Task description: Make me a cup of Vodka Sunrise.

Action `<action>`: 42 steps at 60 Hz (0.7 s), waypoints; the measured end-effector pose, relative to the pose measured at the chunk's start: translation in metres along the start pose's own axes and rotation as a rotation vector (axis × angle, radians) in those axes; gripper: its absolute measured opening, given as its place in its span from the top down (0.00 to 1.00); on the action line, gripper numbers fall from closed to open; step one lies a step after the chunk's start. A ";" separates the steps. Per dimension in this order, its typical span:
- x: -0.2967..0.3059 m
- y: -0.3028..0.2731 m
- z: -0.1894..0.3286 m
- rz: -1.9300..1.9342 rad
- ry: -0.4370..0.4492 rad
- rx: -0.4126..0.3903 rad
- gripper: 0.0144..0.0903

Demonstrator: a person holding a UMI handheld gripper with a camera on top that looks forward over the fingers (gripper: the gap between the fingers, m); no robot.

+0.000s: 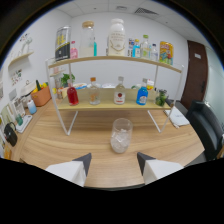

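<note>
Our gripper [113, 162]: fingers spread wide, holding nothing, above wooden table [65, 142]. Glass with ice [121, 135] upright on table, just ahead of fingers, not touching them. Beyond glass we see two-tier shelf [107, 106]: red bottle [72, 94], clear bottle [119, 91], blue bottle [142, 93] on lower tier.

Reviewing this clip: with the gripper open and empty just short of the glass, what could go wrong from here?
1. The open gripper may knock the glass of ice, which stands free on the table just ahead of the fingers.
2. The lower-shelf bottles stand close together; reaching for the clear bottle could bump the red bottle.
</note>
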 end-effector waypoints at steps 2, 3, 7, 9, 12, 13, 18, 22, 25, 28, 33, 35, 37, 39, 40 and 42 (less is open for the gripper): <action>-0.012 -0.001 -0.001 0.005 -0.011 0.008 0.06; -0.018 -0.002 -0.001 0.008 -0.018 0.014 0.07; -0.043 -0.008 0.000 0.014 -0.043 0.040 0.07; -0.056 -0.014 0.001 0.016 -0.056 0.060 0.07; -0.073 -0.026 0.003 0.017 -0.075 0.096 0.06; -0.078 -0.030 0.004 0.018 -0.080 0.108 0.06; -0.102 -0.053 0.013 0.018 -0.103 0.167 0.05; -0.116 -0.073 0.024 0.015 -0.114 0.209 0.05; -0.126 -0.089 0.033 0.011 -0.123 0.241 0.05; -0.133 -0.104 0.042 0.006 -0.126 0.254 0.05; -0.144 -0.126 0.061 0.005 -0.136 0.281 0.05; -0.149 -0.132 0.071 0.007 -0.137 0.298 0.06; -0.152 -0.142 0.081 0.008 -0.135 0.308 0.06; -0.152 -0.149 0.086 0.005 -0.127 0.315 0.06; -0.152 -0.152 0.090 0.005 -0.121 0.319 0.06; -0.152 -0.158 0.099 0.005 -0.111 0.324 0.07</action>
